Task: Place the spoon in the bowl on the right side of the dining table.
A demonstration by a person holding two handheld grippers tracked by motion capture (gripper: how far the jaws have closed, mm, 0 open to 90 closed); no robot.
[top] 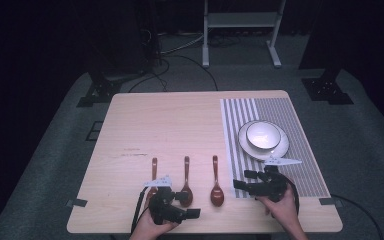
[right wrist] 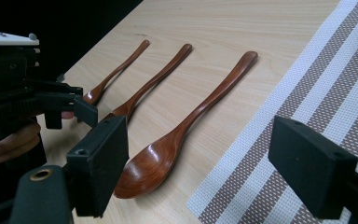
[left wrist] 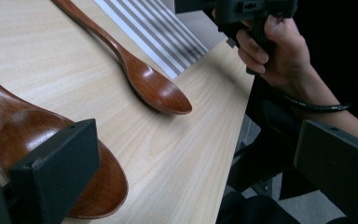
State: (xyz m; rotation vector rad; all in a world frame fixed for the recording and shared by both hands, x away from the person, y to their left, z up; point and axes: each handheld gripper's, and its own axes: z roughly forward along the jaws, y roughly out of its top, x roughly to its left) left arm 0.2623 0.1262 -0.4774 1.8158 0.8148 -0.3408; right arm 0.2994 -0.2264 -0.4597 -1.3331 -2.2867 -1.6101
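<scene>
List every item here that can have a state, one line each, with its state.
left hand-held gripper: open, jaws wide, holding nothing
right hand-held gripper: open, jaws wide, holding nothing
left spoon: lying flat on the table, loose
middle spoon: lying flat, bowl facing up, loose
right spoon: lying flat, bowl facing up, loose
bowl: upright on the plate, looks empty
plate: flat on the placemat
placemat: spread flat on the table

The room is dark. A light wooden table (top: 180, 120) stands on grey carpet (top: 55, 150). Behind the table stands a white metal frame (top: 240, 30), and black cables (top: 180, 55) lie on the floor. Black stand feet (top: 97, 92) are near both far corners.
</scene>
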